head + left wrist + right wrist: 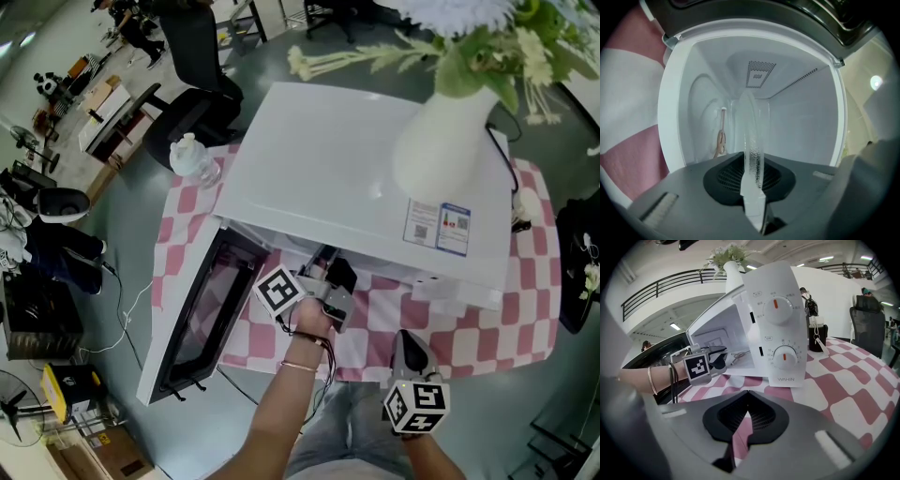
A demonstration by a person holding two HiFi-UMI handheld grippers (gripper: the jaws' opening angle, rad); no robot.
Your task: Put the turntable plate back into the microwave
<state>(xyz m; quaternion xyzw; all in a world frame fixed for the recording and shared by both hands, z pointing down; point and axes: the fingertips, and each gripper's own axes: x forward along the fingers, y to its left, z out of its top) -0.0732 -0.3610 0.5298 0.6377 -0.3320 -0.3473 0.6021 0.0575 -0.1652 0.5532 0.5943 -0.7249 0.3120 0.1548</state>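
Reaching into the open microwave (366,178), the left gripper (753,197) grips the glass turntable plate (751,140) by its rim, at the cavity mouth and seemingly not yet seated. The next move likely calls for centring it on the cavity floor (705,122). The right gripper (743,420) hangs clenched and empty above the checked tablecloth (843,376).

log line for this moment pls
left gripper: shut on turntable plate, at open microwave cavity | right gripper: shut, empty

- Head view: bright, even light; soft shadow beneath microwave (366,178); sharp throughout.
- Left gripper view: cavity ahead of jaws dim and pale; turntable plate (751,140) edge glints between them; corners black, near foreground blurred.
- Right gripper view: bright; ceiling lamps (675,326) beyond jaws; rim bent, vignetted.
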